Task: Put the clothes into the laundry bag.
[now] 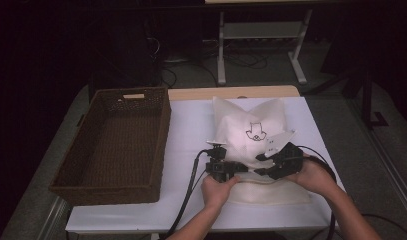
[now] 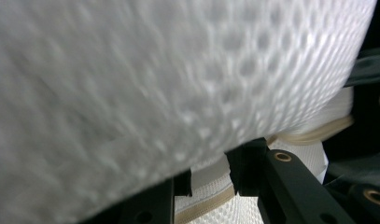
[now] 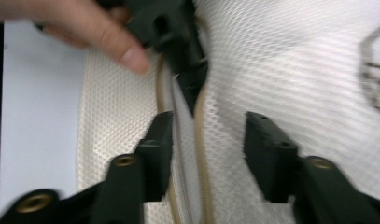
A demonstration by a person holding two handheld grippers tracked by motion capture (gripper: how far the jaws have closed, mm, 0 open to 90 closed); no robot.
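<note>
Bag (image 1: 251, 131): white mesh, beige-trimmed, printed with a small dark figure, lying on the white bench (image 1: 191, 125) right of centre, near the front edge. Its far part stands puffed up; its near part lies flat.

Basket (image 1: 116, 145): brown wicker, on the left of the bench, just beside the bag area but apart from it.

Left tongs (image 1: 237, 169): held by the left hand (image 1: 217, 191) at the bag's near left. In the left gripper view the jaws stand narrow, with a fold of trimmed mesh (image 2: 206, 186) between them; whether they clamp it cannot be told.

Right tongs (image 3: 208, 149): held by the right hand (image 1: 311, 175) at the bag's near right. The jaws stand apart, straddling the beige zipper band (image 3: 199, 154), resting over the mesh without gripping it.
</note>
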